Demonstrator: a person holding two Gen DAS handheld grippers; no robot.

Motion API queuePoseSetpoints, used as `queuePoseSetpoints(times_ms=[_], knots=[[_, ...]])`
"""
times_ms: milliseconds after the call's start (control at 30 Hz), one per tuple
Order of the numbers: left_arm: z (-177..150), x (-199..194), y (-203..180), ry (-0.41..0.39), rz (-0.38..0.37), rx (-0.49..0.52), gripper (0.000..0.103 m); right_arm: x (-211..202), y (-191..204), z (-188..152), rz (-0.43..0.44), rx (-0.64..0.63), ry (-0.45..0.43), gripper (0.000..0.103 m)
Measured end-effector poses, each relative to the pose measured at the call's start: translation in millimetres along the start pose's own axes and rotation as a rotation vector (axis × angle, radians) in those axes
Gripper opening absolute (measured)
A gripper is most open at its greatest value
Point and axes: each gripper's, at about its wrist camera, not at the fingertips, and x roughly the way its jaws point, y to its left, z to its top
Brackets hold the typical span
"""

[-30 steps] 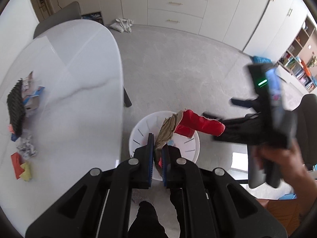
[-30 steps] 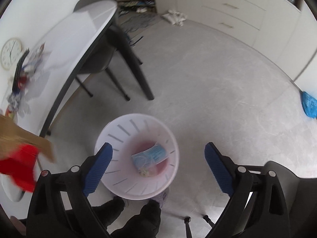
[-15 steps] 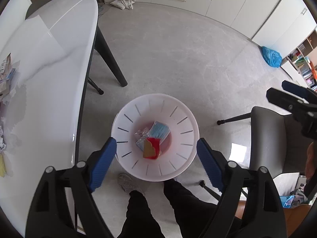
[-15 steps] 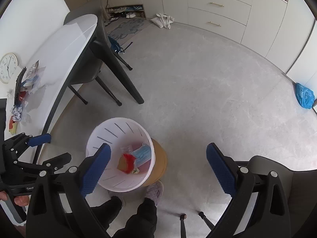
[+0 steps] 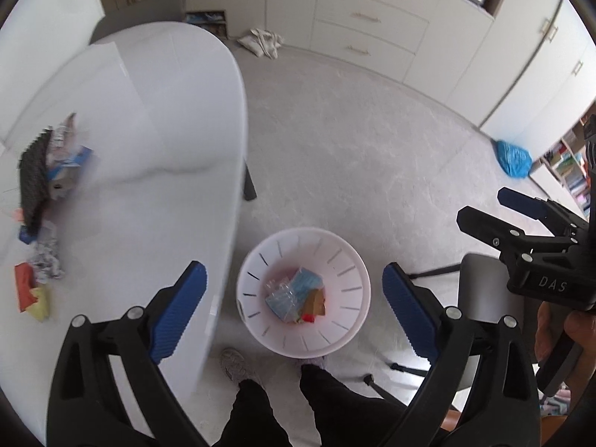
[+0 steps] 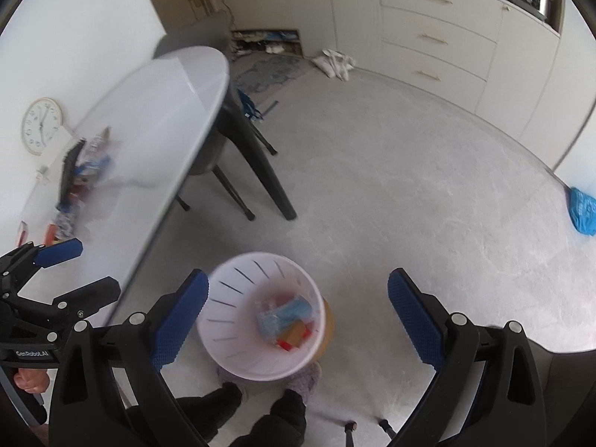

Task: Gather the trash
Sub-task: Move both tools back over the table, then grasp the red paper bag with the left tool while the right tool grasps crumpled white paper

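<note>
A white slotted bin (image 5: pixel 346 260) stands on the floor by the table edge; it also shows in the right wrist view (image 6: pixel 223 320). Inside lie a blue mask (image 5: pixel 303 287), clear plastic, and a red and brown wrapper (image 5: pixel 314 307). My left gripper (image 5: pixel 294 307) is open and empty above the bin. My right gripper (image 6: pixel 296 311) is open and empty above the bin too; it also shows in the left wrist view (image 5: pixel 495 210). More trash (image 5: pixel 41 193) lies on the white table (image 5: pixel 149 149): a black mesh piece, blue packets, crumpled foil, red and yellow scraps.
A grey chair (image 5: pixel 480 298) stands right of the bin. A blue bag (image 5: pixel 514 156) lies on the floor by the cupboards. A white cloth bag (image 5: pixel 260 43) lies near the drawers. My feet (image 5: pixel 234 365) are just below the bin. A clock (image 6: pixel 41 124) lies on the table.
My left gripper opened and dropped the red and brown wrapper into the bin. Both grippers have since pulled back and up, bringing more of the table into view.
</note>
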Motion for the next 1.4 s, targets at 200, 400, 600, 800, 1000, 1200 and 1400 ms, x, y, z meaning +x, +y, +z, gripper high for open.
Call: queuePoseSetpoints(times_ms=[200, 400, 600, 800, 1000, 1200, 1400], knots=[[-8.1, -59.9, 83.4, -0.120, 0.110, -0.141, 0.095, -22.9, 81.5, 27.7, 0.123, -0.108, -0.097, 0.101], [-40.4, -84.4, 201.8, -0.135, 0.265, -0.315, 0.095, -18.0, 173.6, 38.7, 0.203, -0.230, -0.118, 0.101], [-66.7, -76.4, 299.0, -0.100, 0.324, -0.404, 0.095, 1.8, 251.7, 33.3, 0.243, -0.286, -0.078, 0.101], [-73.9, -40.1, 352.9, -0.032, 0.276, -0.447, 0.091, 23.4, 310.0, 26.5, 0.247, -0.309, -0.031, 0.101], [-78.5, -2.3, 368.4, 0.036, 0.212, -0.461, 0.079, 41.4, 345.9, 19.6, 0.236, -0.325, 0.013, 0.101], [-77.8, 25.4, 377.9, 0.086, 0.164, -0.488, 0.047, 53.5, 363.1, 18.4, 0.224, -0.336, 0.042, 0.101], [-76.9, 18.8, 382.0, 0.058, 0.172, -0.499, 0.043, 73.4, 379.2, 20.8, 0.229, -0.366, 0.078, 0.101]])
